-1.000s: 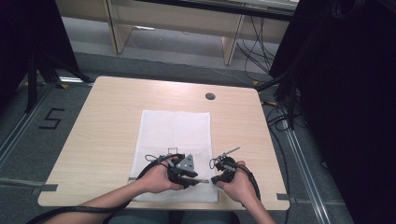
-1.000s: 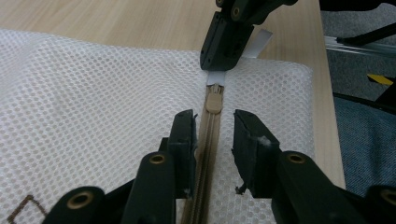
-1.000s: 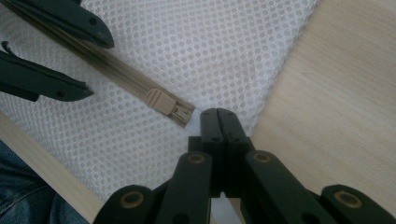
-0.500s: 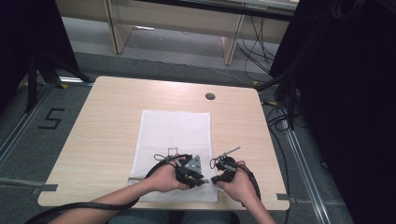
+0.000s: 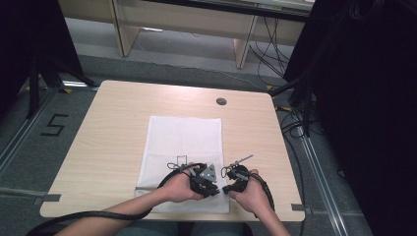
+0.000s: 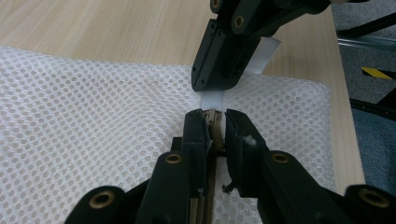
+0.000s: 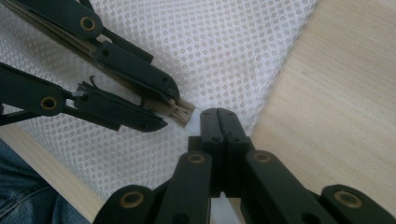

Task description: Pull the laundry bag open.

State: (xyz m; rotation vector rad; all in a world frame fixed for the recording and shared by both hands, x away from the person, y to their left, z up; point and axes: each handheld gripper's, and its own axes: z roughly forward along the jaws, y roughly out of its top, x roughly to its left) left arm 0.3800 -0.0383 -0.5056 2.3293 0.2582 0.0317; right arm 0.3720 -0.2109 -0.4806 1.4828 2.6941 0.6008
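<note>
A white mesh bag point(image 5: 182, 142) lies flat on the wooden table point(image 5: 108, 128). At its near right corner the two grippers meet tip to tip. My right gripper point(image 7: 218, 114) is shut on the bag's white fabric tab point(image 6: 268, 56); it is also in the high view point(image 5: 228, 189). My left gripper point(image 6: 215, 116) faces it, with the beige zipper pull point(image 6: 214, 122) between its jaws. Those jaws have just been closing; the pull rests against one jaw and a thin gap remains at the other. The left gripper point(image 5: 219, 191) sits over the bag's near edge.
A round cable hole point(image 5: 221, 102) sits near the table's far edge. The table's near edge point(image 5: 167, 216) lies just behind both hands. Black cables trail from the grippers along the forearms. Desk legs and cables stand on the floor beyond.
The left hand has shifted a little to the right, closer to the right gripper. The right hand and the bag have stayed put.
</note>
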